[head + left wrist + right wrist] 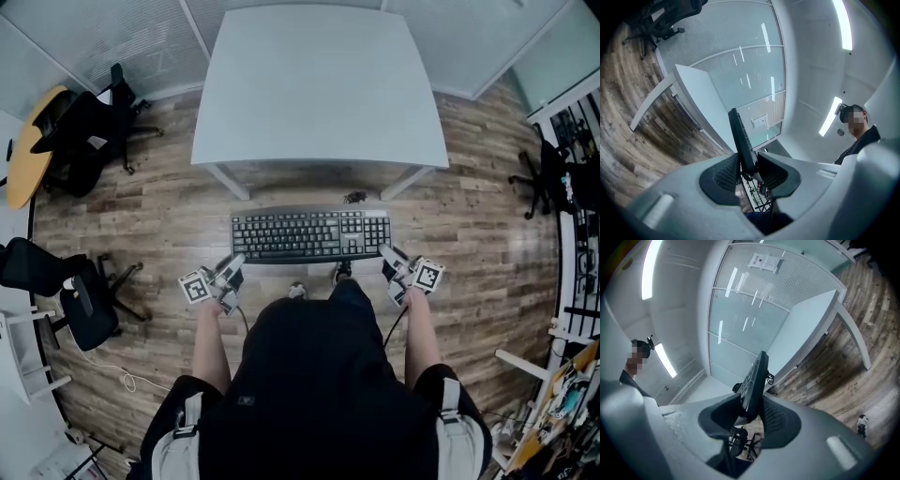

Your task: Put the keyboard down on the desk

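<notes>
A black keyboard (309, 234) hangs level in the air between my two grippers, just short of the near edge of the white desk (319, 84). My left gripper (232, 265) is shut on its left end and my right gripper (389, 255) on its right end. The left gripper view has the keyboard (739, 138) edge-on, clamped between the dark pads (724, 176) of the left gripper (749, 171), with the desk (701, 103) beyond. In the right gripper view the keyboard (757, 376) sits edge-on in the right gripper (752, 416), and the desk (806, 324) lies ahead.
Two black office chairs (80, 141) (66, 291) and a yellow round table (28, 141) stand at the left. Another chair (553, 178) and cluttered shelving (562, 394) are at the right. A small dark object (354, 197) lies on the wooden floor under the desk's front edge.
</notes>
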The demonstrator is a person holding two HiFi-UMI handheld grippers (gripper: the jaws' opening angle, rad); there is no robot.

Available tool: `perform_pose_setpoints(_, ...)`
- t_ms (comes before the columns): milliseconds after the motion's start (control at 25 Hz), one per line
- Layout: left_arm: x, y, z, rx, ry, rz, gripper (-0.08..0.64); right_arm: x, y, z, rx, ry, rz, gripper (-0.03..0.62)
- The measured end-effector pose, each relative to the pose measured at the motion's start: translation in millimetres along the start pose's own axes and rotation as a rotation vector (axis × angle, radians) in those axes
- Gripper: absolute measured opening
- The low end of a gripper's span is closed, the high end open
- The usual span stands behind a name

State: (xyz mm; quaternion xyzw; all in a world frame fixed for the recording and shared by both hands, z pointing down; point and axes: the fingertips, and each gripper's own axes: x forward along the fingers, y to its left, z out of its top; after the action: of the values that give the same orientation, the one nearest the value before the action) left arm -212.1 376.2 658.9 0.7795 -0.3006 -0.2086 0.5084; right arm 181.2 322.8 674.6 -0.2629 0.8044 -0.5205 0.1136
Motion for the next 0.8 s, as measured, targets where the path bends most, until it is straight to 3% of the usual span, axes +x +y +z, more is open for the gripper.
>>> perform_pose_setpoints(280,50,7,18,0.051,-0.024,0.059,0.115,16,-34,56,0.010,0.045,0.016,0.133)
perform_pose_setpoints(440,84,10,27,-0.003,-0.056,0.064,0.115,27,-55,95,0.013,0.073,0.018,0.133)
perform_pose_setpoints(800,112,3,37,0.024,-0.111,0.076,0.115,39,-62,137,-0.005,0.107,0.063,0.135)
